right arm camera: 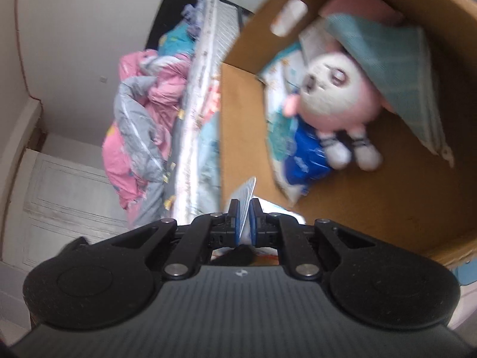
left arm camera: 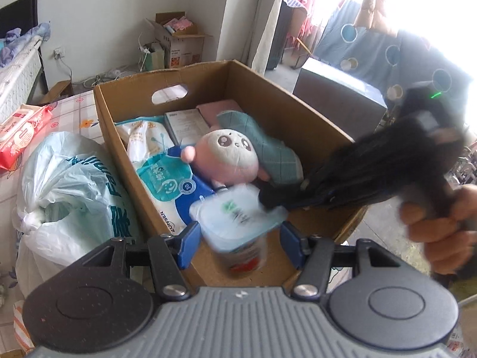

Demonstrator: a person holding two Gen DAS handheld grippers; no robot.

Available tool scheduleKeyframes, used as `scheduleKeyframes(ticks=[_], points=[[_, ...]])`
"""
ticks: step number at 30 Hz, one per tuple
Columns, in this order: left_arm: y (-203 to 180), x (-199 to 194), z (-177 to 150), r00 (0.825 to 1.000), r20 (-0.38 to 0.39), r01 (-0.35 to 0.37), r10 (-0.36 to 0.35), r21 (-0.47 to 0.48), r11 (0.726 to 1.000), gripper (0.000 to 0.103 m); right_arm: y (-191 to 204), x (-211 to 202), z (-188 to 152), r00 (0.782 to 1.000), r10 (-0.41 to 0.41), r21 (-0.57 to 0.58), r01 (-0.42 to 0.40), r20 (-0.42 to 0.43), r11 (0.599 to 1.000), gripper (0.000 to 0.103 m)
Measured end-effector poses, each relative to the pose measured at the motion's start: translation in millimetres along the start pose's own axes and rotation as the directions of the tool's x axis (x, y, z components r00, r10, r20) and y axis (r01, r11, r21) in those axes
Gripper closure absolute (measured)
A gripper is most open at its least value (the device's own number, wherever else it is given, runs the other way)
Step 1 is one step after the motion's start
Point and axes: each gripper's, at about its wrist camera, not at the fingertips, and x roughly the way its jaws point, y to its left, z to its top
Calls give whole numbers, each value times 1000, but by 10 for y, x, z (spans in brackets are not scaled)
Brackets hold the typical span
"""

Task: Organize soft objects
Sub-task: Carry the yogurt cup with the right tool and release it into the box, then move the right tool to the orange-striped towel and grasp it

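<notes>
Your left gripper (left arm camera: 237, 240) has a ribbed grey body with a small white mark at its top edge. Two round black discs flank it, black link arms run forward from silver screws, and the fingers (left arm camera: 187, 245) end in blue pads. Your right gripper (right arm camera: 244, 220) is built the same, though its ribbed body looks darker, and its fingers (right arm camera: 233, 219) carry blue pads too. In the left wrist view its blurred black housing shows a small green light.

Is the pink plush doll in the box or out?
In. The pink plush doll lies inside the cardboard box, on the wipe packs, partly under a teal cloth.
</notes>
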Motion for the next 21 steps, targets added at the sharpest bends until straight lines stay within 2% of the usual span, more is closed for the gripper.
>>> scheduleKeyframes(ticks=[2,5,7,14,18,21], points=[[25,-71,-2,1000,16,-14,14,5,1000,44,35,16,8,1000,16,-40,-17,-25,999,96],[98,-220,-12,999,37,-22,22,-15,1000,44,215,38,13,994,-103,-138,99,-23,985,91],[146,-328,-11,998,51,-21,23,-35,999,44,214,70,21,988,-153,-143,147,-28,979,86],[480,-745,-247,988,113,-98,109,-96,991,38,216,67,-13,986,-168,-137,164,-13,977,81],[780,-1008,-422,975,134,-156,179,-167,974,32,306,38,-20,983,-182,-165,181,12,969,76],[999,-1201,-580,964,150,-184,221,-227,956,26,398,85,9,972,-235,-191,236,27,953,72]])
